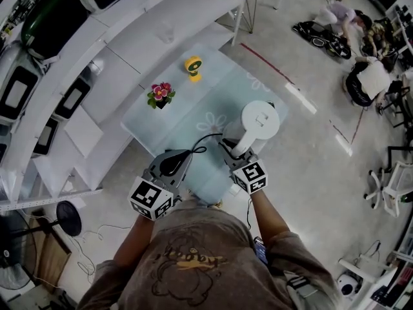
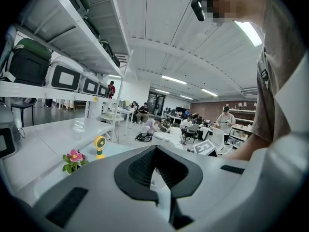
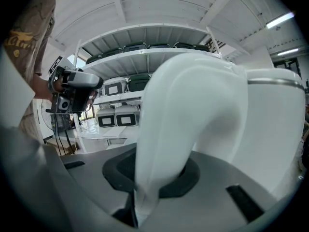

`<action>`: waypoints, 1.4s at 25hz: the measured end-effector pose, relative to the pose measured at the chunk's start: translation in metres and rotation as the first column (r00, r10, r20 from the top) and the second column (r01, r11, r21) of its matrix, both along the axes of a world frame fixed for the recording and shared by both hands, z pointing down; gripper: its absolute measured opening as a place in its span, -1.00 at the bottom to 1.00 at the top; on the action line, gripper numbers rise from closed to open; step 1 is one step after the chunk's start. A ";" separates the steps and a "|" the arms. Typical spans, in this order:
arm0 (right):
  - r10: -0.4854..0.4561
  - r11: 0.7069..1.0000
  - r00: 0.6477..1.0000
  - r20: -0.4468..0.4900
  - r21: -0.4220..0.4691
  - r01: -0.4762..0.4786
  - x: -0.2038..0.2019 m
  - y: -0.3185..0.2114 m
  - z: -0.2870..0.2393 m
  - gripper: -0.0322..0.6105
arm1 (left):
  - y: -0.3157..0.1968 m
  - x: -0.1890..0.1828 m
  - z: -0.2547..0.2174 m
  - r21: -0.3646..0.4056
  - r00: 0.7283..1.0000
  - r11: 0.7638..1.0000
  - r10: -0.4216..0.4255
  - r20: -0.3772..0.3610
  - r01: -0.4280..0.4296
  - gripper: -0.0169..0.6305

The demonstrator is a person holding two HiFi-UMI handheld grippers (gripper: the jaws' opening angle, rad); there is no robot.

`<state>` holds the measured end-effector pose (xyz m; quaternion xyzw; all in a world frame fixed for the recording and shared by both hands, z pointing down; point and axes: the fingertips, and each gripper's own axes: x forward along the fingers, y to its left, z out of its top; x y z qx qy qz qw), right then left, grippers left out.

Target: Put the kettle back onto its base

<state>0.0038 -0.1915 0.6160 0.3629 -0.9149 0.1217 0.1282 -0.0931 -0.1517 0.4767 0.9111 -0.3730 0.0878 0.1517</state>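
Observation:
A white kettle (image 1: 258,120) stands upright at the near right corner of the pale blue table (image 1: 193,102). My right gripper (image 1: 240,152) is shut on its handle (image 3: 193,120), which runs down between the jaws, and the kettle body (image 3: 273,129) fills the right of that view. I cannot see the base. A black cable (image 1: 205,141) curls across the table toward the kettle's foot. To the kettle's left, my left gripper (image 1: 186,156) hovers over the near table edge. Its jaws (image 2: 161,187) show only a pale strip between them, so I cannot tell their state.
A small pot of pink flowers (image 1: 160,95) and a yellow mini fan (image 1: 193,67) stand further back on the table. White shelving (image 1: 97,44) with cases runs along the left. A floor fan (image 1: 68,217) stands near left. People and chairs (image 1: 368,76) are far right.

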 end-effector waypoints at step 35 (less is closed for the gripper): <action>0.006 0.999 0.994 -0.108 0.033 -0.003 -0.014 0.015 0.036 -0.60 | 0.000 0.012 0.010 -0.021 1.000 0.999 0.030 0.002 -0.030 -0.88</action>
